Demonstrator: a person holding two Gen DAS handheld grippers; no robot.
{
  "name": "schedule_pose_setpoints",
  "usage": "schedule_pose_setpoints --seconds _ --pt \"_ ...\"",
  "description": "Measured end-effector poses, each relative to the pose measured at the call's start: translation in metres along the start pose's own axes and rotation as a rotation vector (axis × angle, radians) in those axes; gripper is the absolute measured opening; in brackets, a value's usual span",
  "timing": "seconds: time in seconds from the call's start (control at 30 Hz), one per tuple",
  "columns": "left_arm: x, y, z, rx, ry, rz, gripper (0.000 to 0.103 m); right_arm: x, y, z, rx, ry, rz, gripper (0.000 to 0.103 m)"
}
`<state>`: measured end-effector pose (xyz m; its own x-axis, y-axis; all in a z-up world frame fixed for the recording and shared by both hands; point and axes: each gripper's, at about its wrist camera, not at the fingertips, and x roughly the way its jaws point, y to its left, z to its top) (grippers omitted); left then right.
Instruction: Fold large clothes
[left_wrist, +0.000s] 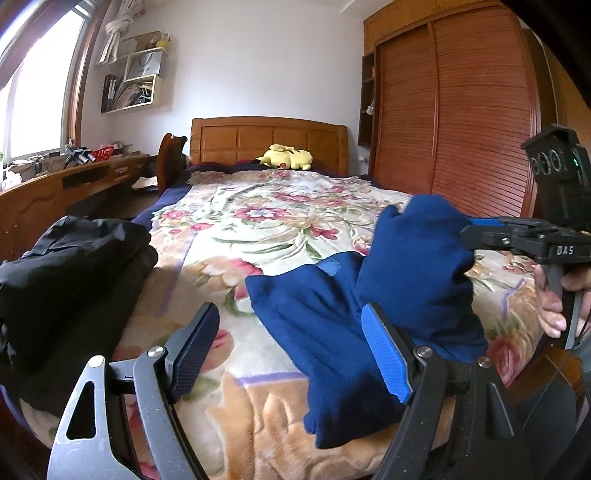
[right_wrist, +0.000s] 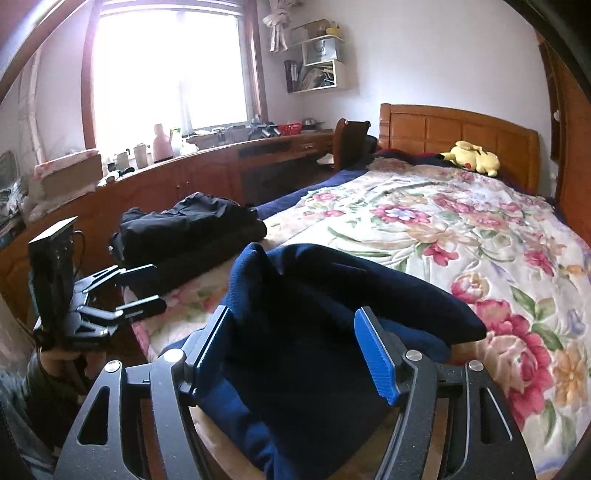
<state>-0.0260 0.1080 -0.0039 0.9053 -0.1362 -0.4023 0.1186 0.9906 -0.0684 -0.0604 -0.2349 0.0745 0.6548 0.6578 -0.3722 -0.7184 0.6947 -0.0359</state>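
Observation:
A dark blue garment (left_wrist: 325, 317) lies bunched on the floral blanket (left_wrist: 258, 221) near the foot of the bed. My left gripper (left_wrist: 291, 350) is open, its pads wide apart above the garment's lower fold and not touching it. One hump of the garment rises beside my right gripper (left_wrist: 466, 230), which a hand holds at the right. In the right wrist view the garment (right_wrist: 314, 295) fills the gap between the spread pads of my right gripper (right_wrist: 295, 347), and they do not pinch it. The left gripper (right_wrist: 151, 290) hovers open at the left.
A pile of folded black clothes (left_wrist: 74, 266) (right_wrist: 192, 225) sits at the bed's left edge. A yellow plush toy (left_wrist: 286, 157) lies by the wooden headboard (left_wrist: 269, 138). A cluttered desk (right_wrist: 221, 162) and a chair (right_wrist: 351, 142) stand left of the bed. A wardrobe (left_wrist: 461, 110) stands on the right.

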Motion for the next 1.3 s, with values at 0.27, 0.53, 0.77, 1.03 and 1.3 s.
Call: schedule_pose_setpoints --seconds 0.27,0.53,0.77,1.03,1.3 --pt "-0.005 0.013 -0.013 -0.012 0.031 0.051 0.080 0.074 0.045 -0.006 -0.025 0.180 0.163 0.034" --pt "-0.010 0.023 -0.014 -0.039 0.026 0.062 0.080 0.063 0.066 0.009 -0.044 0.160 0.095 0.057" --pt "-0.002 0.005 -0.007 -0.007 0.015 0.008 0.080 0.005 0.039 0.013 -0.044 0.036 -0.074 0.068" --pt "0.028 -0.014 0.013 0.032 0.016 -0.048 0.080 0.023 -0.008 -0.024 0.047 0.129 -0.228 0.068" --pt "0.046 -0.015 -0.003 0.018 0.106 -0.151 0.021 0.081 -0.037 -0.019 0.071 0.216 -0.199 0.068"
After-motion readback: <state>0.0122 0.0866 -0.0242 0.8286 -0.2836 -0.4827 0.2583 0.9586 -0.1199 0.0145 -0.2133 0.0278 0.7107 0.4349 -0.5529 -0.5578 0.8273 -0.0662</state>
